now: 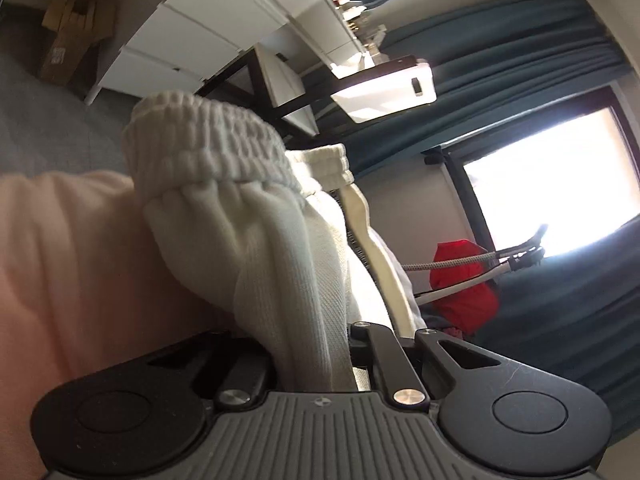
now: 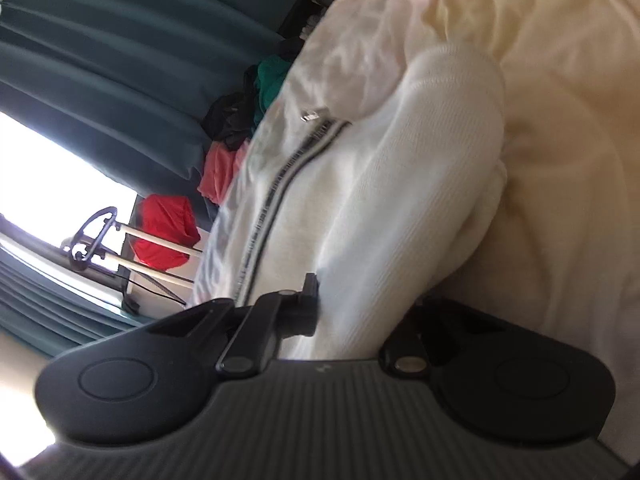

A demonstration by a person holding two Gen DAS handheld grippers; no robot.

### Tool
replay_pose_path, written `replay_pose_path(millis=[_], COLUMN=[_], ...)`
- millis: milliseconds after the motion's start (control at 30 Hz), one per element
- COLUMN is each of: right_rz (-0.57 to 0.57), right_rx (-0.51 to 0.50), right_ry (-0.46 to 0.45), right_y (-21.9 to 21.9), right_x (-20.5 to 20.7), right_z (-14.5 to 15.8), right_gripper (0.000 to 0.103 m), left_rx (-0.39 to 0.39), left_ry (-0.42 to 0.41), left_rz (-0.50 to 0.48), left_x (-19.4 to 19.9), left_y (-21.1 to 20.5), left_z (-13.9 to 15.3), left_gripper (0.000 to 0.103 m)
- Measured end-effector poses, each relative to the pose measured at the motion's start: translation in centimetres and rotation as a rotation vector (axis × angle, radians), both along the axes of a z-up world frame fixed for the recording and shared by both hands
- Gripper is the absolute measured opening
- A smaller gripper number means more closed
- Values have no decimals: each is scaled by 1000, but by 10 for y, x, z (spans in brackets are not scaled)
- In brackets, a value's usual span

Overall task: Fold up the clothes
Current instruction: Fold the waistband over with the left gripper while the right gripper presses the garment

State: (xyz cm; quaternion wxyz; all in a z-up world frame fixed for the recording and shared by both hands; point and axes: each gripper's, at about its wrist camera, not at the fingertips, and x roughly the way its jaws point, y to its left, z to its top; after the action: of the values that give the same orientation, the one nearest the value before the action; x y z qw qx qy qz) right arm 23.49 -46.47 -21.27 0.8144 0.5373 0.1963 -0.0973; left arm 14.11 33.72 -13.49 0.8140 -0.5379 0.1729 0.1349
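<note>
A white zip-up sweatshirt fills both views. In the left wrist view its sleeve with a ribbed cuff (image 1: 204,140) rises from my left gripper (image 1: 316,364), which is shut on the sleeve cloth. In the right wrist view my right gripper (image 2: 352,320) is shut on a fold of the same sweatshirt (image 2: 404,184); its dark zipper (image 2: 280,184) runs up to the left. The fingertips of both grippers are hidden in cloth. The garment lies against a pale cream-pink bedsheet (image 2: 560,160).
A heap of red (image 2: 164,236), coral, black and green clothes lies past the sweatshirt. Teal curtains (image 1: 520,56) and a bright window (image 1: 560,184) stand behind. White drawers (image 1: 180,40) and a dark-framed desk are at the back. A cardboard box (image 1: 72,36) is on the grey floor.
</note>
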Motion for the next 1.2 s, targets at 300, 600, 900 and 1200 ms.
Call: replay_pose_path(millis=[300, 600, 900, 1200], right_rz=[23, 63, 113, 113], right_rx=[20, 83, 132, 146], right_ry=[43, 78, 149, 140], right_y=[-5, -6, -15, -17], right_x=[-65, -138, -142, -140], right_z=[17, 29, -7, -9], right_gripper=[11, 11, 11, 20], left_rx=[56, 103, 211, 379], left_ry=[50, 159, 199, 373], left_rz=[-51, -83, -130, -162], left_x=[-72, -186, -199, -219], left_y=[9, 25, 4, -12], left_z=[73, 82, 60, 93], left_gripper=[7, 8, 16, 82])
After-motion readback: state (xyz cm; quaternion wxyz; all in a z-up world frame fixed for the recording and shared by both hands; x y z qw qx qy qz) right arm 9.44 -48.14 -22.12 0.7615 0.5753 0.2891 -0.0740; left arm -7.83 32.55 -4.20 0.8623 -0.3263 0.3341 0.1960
